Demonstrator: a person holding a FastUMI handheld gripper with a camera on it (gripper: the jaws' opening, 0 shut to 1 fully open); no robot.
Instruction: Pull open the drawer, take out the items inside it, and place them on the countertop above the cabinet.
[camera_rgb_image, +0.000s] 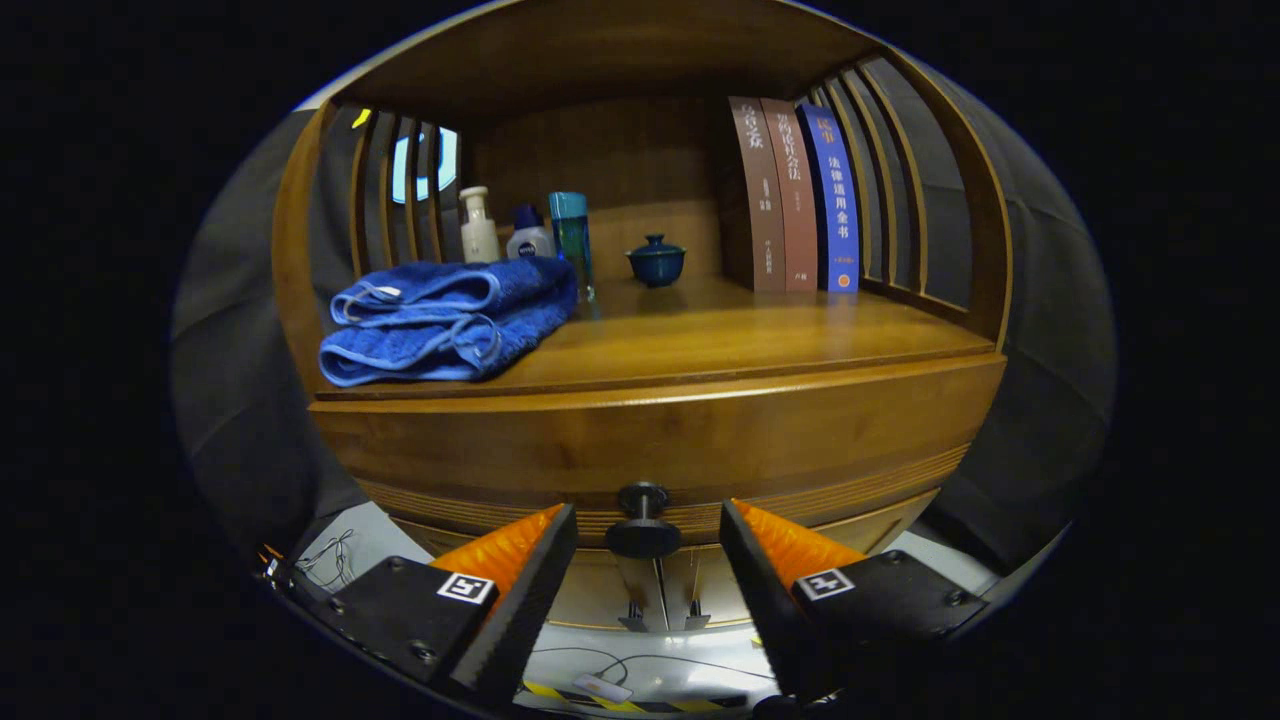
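A wooden cabinet faces me, its drawer front (660, 440) shut under the countertop (720, 335). A dark round knob (643, 520) sticks out from the drawer's lower middle. My gripper (648, 525) is open, its two fingers standing one on each side of the knob without touching it. What lies inside the drawer is hidden.
On the countertop lies a folded blue towel (445, 320) at the left, with three bottles (525, 235) behind it, a small blue lidded cup (656, 260) in the middle and three upright books (795, 195) at the right. Slatted sides and a top board enclose the countertop. Cables lie on the white floor (640, 670) below.
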